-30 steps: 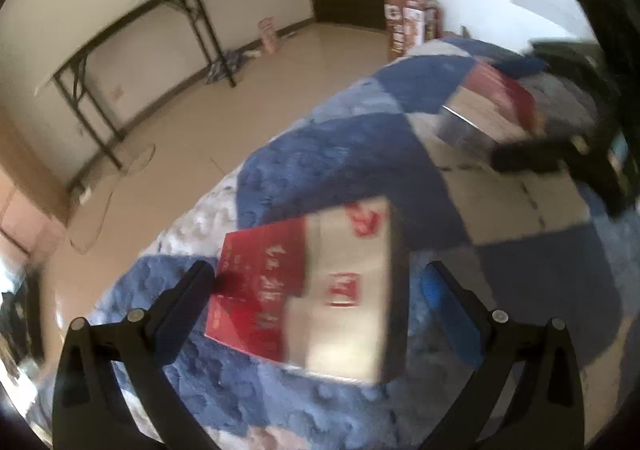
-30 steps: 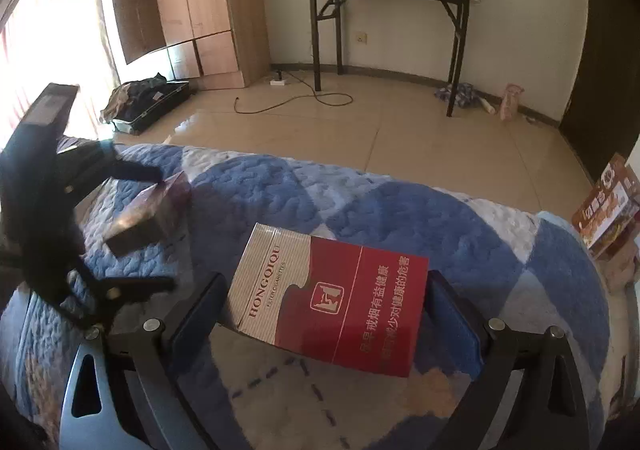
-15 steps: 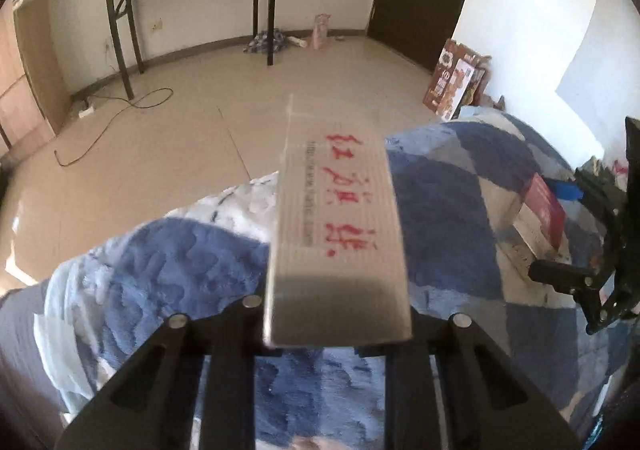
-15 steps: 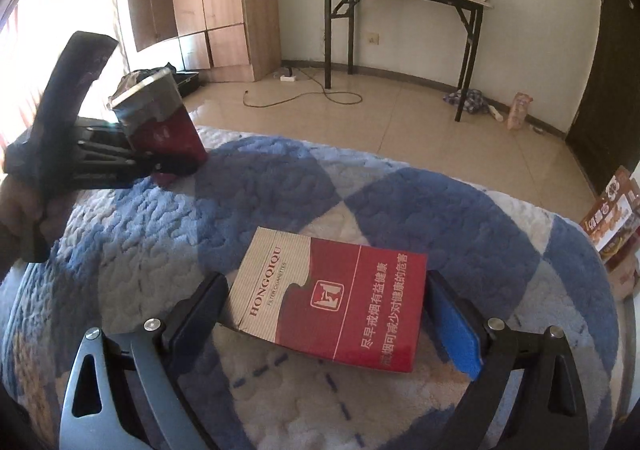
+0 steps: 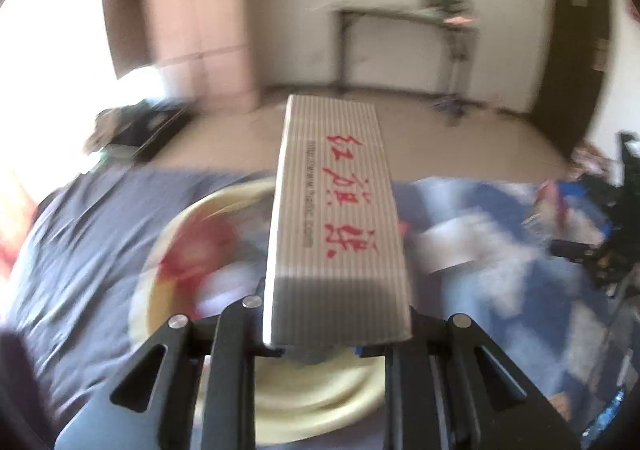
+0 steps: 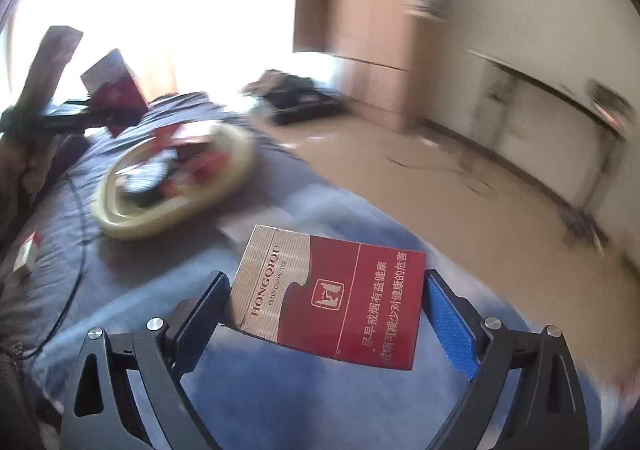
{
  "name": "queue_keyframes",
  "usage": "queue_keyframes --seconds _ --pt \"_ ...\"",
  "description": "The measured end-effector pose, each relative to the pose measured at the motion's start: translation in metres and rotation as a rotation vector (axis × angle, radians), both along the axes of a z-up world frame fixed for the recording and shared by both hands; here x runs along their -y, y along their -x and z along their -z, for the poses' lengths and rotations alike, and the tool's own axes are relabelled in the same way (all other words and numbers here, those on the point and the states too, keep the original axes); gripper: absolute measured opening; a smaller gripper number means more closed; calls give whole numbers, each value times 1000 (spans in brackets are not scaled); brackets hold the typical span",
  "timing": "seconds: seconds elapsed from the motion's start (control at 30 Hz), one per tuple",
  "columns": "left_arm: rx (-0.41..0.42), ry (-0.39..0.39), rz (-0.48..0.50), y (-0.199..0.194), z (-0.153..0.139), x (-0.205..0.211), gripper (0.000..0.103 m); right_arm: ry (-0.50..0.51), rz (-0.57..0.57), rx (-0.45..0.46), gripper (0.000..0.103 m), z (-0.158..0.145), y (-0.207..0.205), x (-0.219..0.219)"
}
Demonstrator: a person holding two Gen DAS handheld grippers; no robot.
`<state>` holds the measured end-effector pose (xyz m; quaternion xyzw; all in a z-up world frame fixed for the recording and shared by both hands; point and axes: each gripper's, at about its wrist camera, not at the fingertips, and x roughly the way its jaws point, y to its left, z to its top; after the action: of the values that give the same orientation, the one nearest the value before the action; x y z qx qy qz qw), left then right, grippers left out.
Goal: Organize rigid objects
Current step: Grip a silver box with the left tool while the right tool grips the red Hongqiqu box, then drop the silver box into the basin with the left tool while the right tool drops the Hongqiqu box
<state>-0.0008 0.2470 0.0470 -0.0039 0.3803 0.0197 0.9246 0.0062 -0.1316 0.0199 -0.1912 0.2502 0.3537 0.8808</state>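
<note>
Up close, the left gripper [image 5: 320, 334] clamps a silver-sided pack [image 5: 338, 217] by its narrow faces, end pointing away, held above a cream bowl [image 5: 312, 394] on the blue quilt [image 5: 88, 250]. The right gripper [image 6: 326, 314] has a red pack [image 6: 340, 290] across its width; its jaws are closing, both pads at the pack's ends. Farther off in the right view, the bowl [image 6: 132, 228] holds several red packs, and a small pack [image 6: 26, 256] lies on the quilt beside it. Beyond stand a wardrobe [image 6: 360, 29] and table [image 5: 404, 15], both blurred.
</note>
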Motion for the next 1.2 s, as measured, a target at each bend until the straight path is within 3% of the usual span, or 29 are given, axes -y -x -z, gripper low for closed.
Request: queue_keyframes --seconds 0.07,0.23,0.37,0.6,0.63,0.67,0.73,0.77,0.87,0.93,1.0,1.1,1.2 --pt "-21 8 -81 -2 10 -37 23 42 -110 -6 95 -2 -6 -57" --pt "-101 87 -105 -8 44 -68 23 173 -288 8 95 10 6 -181" --pt "-152 114 -48 -4 68 -68 24 183 -277 -52 95 18 -16 -221" --pt "-154 165 -101 -11 75 -88 24 178 -260 -89 95 25 -41 -263" --pt "-146 171 -108 -12 75 -88 30 187 -254 -75 96 27 -41 -267" --pt "-136 170 -122 -12 76 -90 39 186 -242 -61 97 29 -39 -269" --pt "-87 163 -158 -6 74 -87 94 121 -240 -73 102 28 -39 -266" --pt "-39 157 -192 2 67 -88 102 60 -237 -86 103 22 -40 -260" --pt "-6 114 -283 21 40 -79 103 -40 -238 -84 103 2 -36 -240" --pt "9 145 -286 32 23 -68 103 -79 -238 -57 103 -18 -27 -218" --pt "38 120 -300 49 0 -45 103 -102 -247 -59 103 -40 -18 -192" --pt "88 98 -309 84 -19 -3 103 -67 -260 -58 103 -52 -1 -158" --pt "78 136 -344 118 0 45 103 11 -285 -13 103 -37 16 -124"
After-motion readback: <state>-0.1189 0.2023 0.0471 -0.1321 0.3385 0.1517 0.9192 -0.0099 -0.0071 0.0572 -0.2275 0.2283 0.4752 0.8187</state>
